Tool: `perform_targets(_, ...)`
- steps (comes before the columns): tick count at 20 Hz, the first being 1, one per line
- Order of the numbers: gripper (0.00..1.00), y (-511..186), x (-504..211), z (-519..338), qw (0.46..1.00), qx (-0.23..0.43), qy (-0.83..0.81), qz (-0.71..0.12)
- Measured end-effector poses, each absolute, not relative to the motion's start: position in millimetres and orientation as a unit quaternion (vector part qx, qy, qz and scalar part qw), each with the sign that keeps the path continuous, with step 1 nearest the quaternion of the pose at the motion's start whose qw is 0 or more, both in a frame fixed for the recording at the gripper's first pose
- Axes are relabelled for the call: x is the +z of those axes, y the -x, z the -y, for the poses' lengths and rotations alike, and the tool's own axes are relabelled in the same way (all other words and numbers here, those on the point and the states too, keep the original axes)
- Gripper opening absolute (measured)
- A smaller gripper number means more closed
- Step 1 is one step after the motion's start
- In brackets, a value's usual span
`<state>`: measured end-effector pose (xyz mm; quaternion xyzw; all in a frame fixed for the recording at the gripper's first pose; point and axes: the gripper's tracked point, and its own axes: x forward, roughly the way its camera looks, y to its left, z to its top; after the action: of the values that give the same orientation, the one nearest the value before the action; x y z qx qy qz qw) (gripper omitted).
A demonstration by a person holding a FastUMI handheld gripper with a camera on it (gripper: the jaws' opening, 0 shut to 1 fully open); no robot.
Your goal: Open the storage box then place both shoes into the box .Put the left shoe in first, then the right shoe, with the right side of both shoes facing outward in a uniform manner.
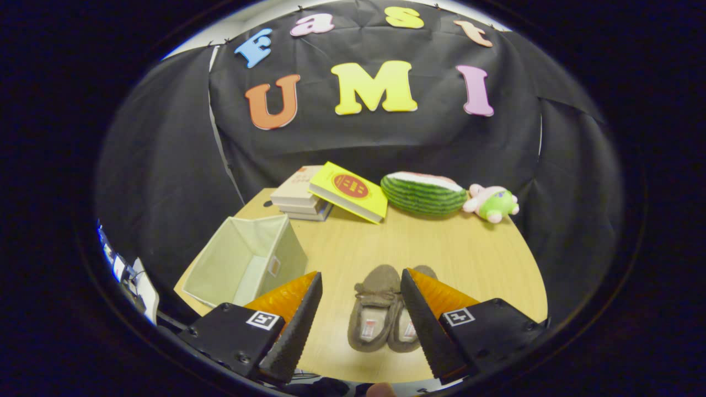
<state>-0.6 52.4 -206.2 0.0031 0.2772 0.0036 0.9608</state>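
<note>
Two brown moccasin shoes lie side by side on the wooden table, toes pointing away from me. The left shoe point(374, 309) sits between my fingers; the right shoe point(411, 325) is partly hidden behind my right finger. My gripper point(361, 284) hovers open above them, holding nothing. A pale fabric storage box point(246, 259) stands open-topped just beyond my left finger, to the left of the shoes, and its inside looks empty.
At the far side of the table point(469, 253) lie a stack of books point(300, 196), a yellow book point(348, 190) leaning on it, a watermelon-slice toy point(423, 193) and a pink-and-green plush point(492, 203). The table's edge runs close behind the box.
</note>
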Motion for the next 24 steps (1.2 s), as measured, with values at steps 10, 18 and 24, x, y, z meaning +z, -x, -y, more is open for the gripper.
perform_targets(10,0.79,4.3,-304.3,-50.8,0.924,-0.010,-0.047,-0.379)
perform_targets(18,0.39,13.2,-330.9,-29.5,0.907,-0.060,-0.060,-0.413)
perform_targets(24,0.37,10.0,-348.0,-27.3,0.896,-0.071,-0.081,-0.431)
